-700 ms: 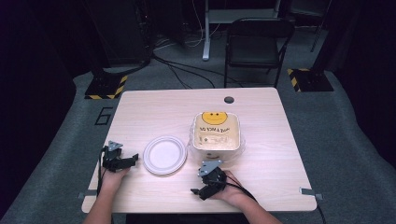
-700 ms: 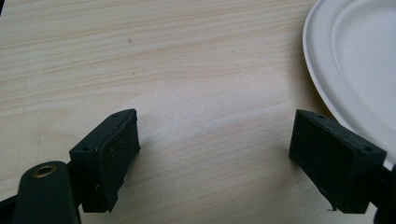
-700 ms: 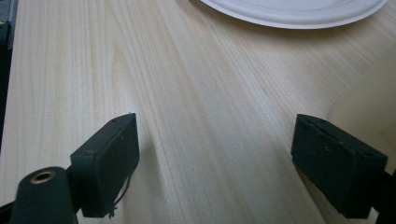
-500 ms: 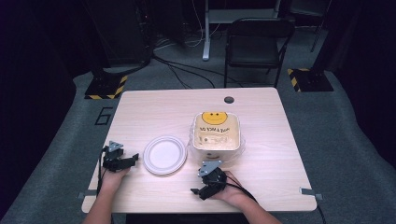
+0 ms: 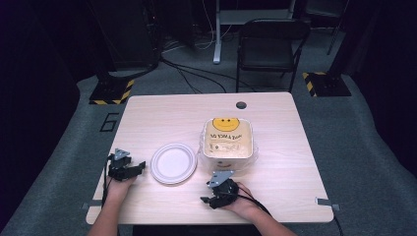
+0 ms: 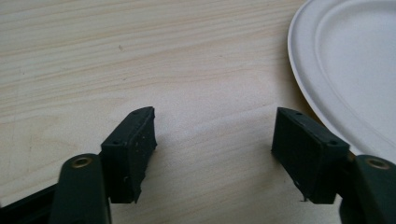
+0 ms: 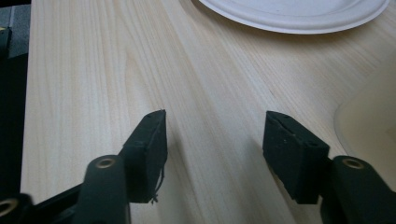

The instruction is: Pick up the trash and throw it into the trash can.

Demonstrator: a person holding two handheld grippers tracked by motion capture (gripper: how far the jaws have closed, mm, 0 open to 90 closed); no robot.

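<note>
The pale wooden bench [image 5: 167, 110] carries everything here, its grain running under both claws. Right of its middle sits a square takeaway container [image 5: 227, 140] in a clear plastic bag, a yellow smiley face printed on its lid. Just left of the container, close but apart from it, lies a round white paper plate [image 5: 173, 162], flat on the bench. The left claw [image 5: 139, 168] rests low by the plate's left rim, its jaws spread wide with bare wood between them; in the left gripper view the plate [image 6: 355, 70] curves in just beside the right jaw. The right claw [image 5: 205, 199] lies near the bench's front edge, below the container, jaws likewise parted and holding nothing.
</note>
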